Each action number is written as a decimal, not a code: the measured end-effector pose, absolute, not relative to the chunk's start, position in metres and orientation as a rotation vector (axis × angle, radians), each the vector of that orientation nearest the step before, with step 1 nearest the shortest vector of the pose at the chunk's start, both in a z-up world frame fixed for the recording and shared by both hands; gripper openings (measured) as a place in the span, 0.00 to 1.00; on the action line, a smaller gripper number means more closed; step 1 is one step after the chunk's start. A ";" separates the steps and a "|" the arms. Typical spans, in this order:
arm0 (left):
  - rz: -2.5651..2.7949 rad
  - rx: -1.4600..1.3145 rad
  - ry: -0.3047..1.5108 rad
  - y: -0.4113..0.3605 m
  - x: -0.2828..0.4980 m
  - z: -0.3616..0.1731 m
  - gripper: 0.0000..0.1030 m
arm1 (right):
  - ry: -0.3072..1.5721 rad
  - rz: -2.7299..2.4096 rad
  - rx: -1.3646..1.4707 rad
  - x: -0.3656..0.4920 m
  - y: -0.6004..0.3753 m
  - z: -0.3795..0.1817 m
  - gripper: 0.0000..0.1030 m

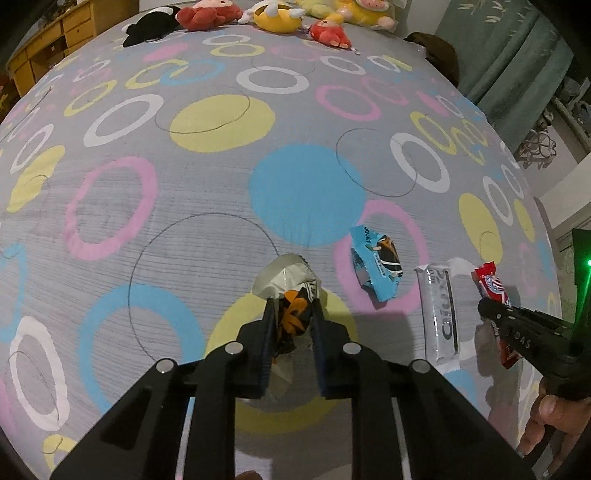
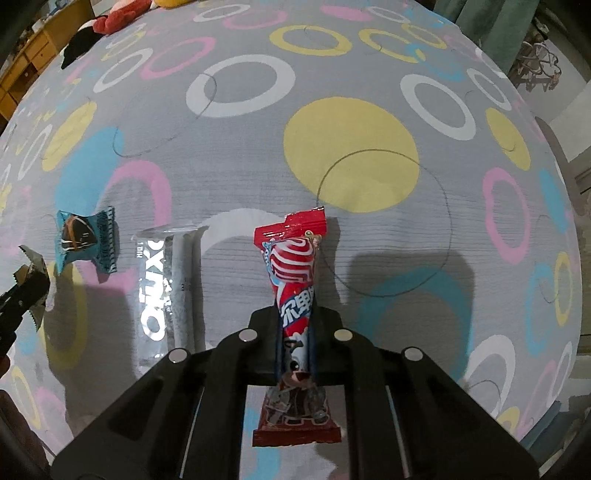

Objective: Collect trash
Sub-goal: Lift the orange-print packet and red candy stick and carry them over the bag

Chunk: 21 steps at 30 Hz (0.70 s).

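The red candy wrapper (image 2: 295,280) sits pinched in the right gripper (image 2: 295,314), the crumpled wrapper (image 1: 290,295) clamped in the left gripper (image 1: 291,314) — both above the bedspread (image 1: 184,206). Thin foil could slip out; the blue wrapper (image 1: 376,264) and silver wrapper (image 1: 439,314) lie between them, uncollected.

left claw (image 1: 291,314) clamps crumpled wrapper (image 1: 286,280) | blue packet (image 1: 376,264), silver wrapper (image 1: 439,314) on bedsheet (image 1: 184,206)

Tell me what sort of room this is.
Most likely a bedroom. The wrappers lie on a bed under a sheet printed with coloured circles, plush toys sit along its far edge, and a wooden desk with drawers stands beyond it.
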<state>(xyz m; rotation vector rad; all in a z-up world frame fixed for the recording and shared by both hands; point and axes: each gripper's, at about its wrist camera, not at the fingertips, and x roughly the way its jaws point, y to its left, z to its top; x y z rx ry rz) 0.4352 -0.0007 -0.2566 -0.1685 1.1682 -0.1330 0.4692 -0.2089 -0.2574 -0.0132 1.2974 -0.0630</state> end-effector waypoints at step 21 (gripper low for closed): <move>-0.157 -0.137 1.100 -0.009 0.381 -0.224 0.18 | 1.190 0.004 0.018 0.405 -0.222 -0.200 0.09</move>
